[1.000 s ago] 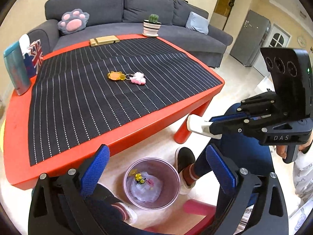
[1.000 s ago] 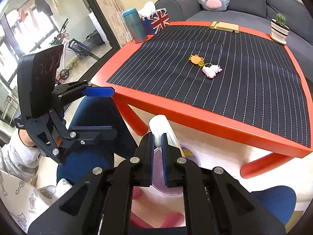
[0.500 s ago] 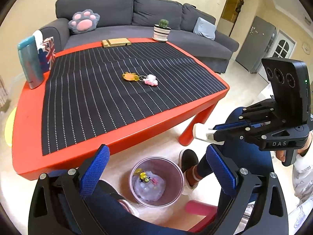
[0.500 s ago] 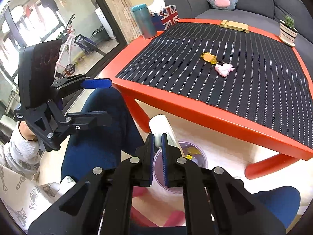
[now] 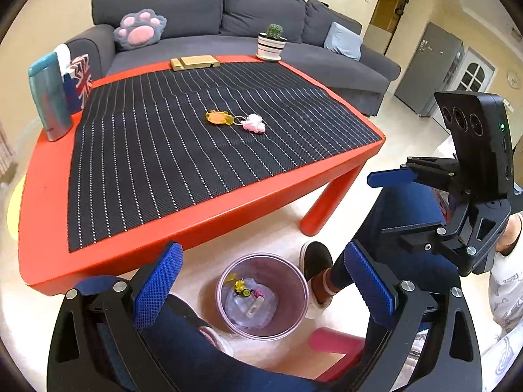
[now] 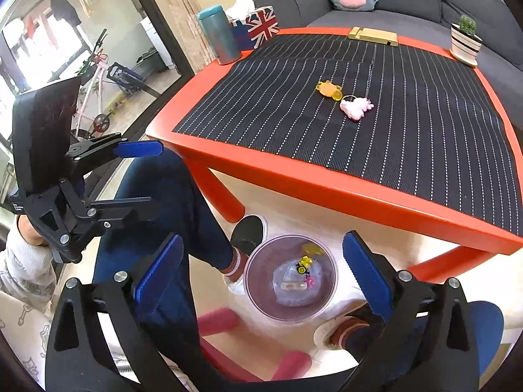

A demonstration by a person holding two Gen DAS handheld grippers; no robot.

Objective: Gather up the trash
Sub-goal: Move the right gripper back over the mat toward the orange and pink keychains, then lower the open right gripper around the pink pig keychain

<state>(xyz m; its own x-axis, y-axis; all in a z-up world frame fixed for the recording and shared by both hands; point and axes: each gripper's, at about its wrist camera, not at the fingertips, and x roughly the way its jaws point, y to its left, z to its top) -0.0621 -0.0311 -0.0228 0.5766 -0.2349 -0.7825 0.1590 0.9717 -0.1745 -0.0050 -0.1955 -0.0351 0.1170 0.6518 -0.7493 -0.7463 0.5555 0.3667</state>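
A pinkish translucent trash bin (image 5: 263,297) stands on the floor by the red table; it also shows in the right wrist view (image 6: 291,277). Inside lie crumpled clear plastic, small yellow and pink scraps and a small white tube (image 6: 292,285). My right gripper (image 6: 261,274) is open and empty, directly above the bin; it shows at the right of the left wrist view (image 5: 379,202). My left gripper (image 5: 261,287) is open and empty, above the bin; it shows at the left of the right wrist view (image 6: 143,176).
The red table (image 5: 202,209) carries a black striped mat, a yellow and a pink keychain (image 5: 235,121), a teal bottle (image 5: 49,98), a tissue box, a wooden stand and a potted cactus (image 5: 271,42). A grey sofa stands behind. The person's legs and shoes flank the bin.
My right gripper opened and let go of the white tube, which now lies in the bin. Both grippers rose slightly and shifted over the bin.
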